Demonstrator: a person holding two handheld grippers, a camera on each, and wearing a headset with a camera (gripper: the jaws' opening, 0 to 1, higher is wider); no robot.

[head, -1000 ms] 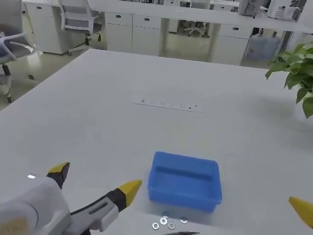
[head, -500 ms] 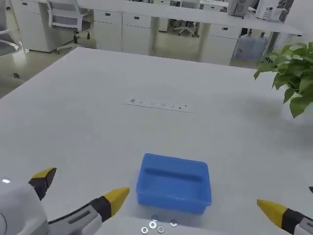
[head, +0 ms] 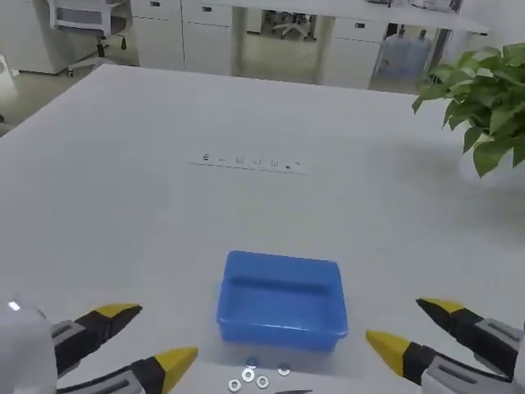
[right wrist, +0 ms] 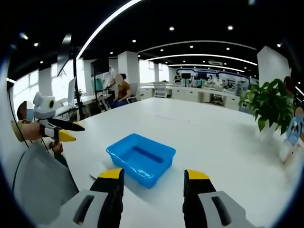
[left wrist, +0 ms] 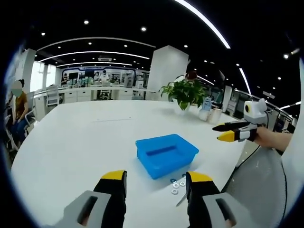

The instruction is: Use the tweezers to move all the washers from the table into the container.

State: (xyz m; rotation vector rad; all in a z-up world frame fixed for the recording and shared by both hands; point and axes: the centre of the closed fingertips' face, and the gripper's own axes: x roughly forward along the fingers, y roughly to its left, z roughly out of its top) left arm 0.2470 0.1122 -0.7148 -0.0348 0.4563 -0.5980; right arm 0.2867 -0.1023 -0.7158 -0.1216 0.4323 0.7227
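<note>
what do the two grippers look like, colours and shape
They are a matching pair. The left gripper and the right gripper each have two black jaws that taper to pointed yellow ends. The jaws are set on a light grey, rounded body, which has dark oval slots near where the jaws start. No lettering or markings can be made out on either.
</note>
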